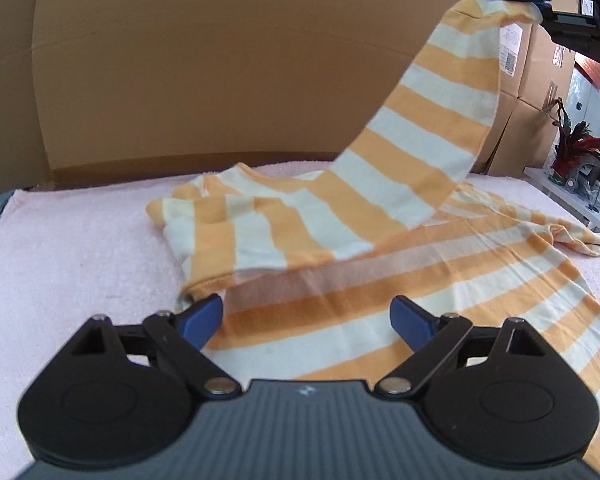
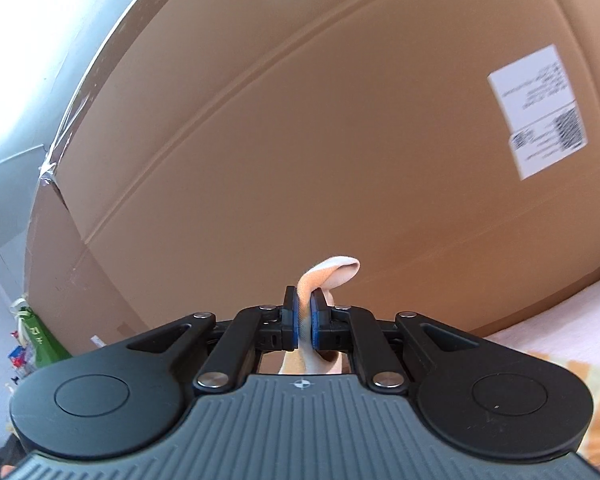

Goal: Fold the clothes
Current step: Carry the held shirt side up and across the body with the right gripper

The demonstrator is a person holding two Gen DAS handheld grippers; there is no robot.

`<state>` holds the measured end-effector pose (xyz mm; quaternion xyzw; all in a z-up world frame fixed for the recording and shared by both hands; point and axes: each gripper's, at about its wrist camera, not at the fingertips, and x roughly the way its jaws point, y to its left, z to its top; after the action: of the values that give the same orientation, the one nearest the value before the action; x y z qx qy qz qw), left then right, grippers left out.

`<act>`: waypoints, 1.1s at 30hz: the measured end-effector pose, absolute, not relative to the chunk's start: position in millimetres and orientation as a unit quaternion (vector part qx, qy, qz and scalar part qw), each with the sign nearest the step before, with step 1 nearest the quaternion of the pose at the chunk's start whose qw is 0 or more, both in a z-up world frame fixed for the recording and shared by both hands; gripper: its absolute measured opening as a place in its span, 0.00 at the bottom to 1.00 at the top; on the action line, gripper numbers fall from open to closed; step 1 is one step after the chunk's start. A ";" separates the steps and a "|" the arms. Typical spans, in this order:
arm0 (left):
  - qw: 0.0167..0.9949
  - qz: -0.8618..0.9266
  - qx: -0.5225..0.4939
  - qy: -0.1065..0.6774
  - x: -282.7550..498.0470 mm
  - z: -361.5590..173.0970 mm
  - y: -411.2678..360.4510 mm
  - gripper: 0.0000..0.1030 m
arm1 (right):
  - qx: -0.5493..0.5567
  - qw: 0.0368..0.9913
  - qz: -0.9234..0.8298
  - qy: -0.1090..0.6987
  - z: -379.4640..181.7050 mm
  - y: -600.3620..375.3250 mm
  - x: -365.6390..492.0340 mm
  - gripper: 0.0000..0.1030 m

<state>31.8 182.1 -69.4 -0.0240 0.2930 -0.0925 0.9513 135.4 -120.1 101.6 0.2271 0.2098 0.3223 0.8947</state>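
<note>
An orange-and-white striped shirt (image 1: 340, 240) lies on the pink towel (image 1: 80, 248) that covers the surface. One long striped part of it rises to the upper right, where my right gripper (image 1: 536, 6) holds its end high in the air. In the right wrist view that gripper (image 2: 305, 320) is shut on a fold of the striped shirt (image 2: 328, 270), which sticks out above the blue pads. My left gripper (image 1: 306, 316) hovers low over the shirt's near edge, jaws wide open, nothing between the blue fingertips (image 1: 204, 314).
A big cardboard box (image 1: 220, 60) stands right behind the towel; it fills the right wrist view, with a white label (image 2: 540, 112) on it. More boxes (image 1: 540, 92) and a white shelf with small objects (image 1: 580, 168) are at the right.
</note>
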 end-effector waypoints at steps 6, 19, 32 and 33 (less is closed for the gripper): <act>0.949 -0.075 -0.033 0.306 39.3 -70.8 181.5 0.89 | 0.185 0.926 0.273 0.185 97.2 -148.5 135.1 0.07; 0.945 -0.118 -0.023 0.303 22.3 -68.1 170.9 0.89 | 0.229 0.932 0.222 0.171 71.7 -216.4 157.5 0.07; 0.939 -0.183 -0.039 0.290 3.4 -56.0 179.0 0.93 | 0.251 0.932 0.201 0.169 62.6 -232.3 164.9 0.07; 0.938 -0.191 -0.042 0.287 1.6 -53.6 180.5 0.93 | 0.251 0.932 0.199 0.172 60.4 -233.1 166.2 0.07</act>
<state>1.6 180.5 -53.6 -0.0416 0.2875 -0.1906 0.9377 166.2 -233.1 60.4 0.2506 0.1723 0.1992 0.9316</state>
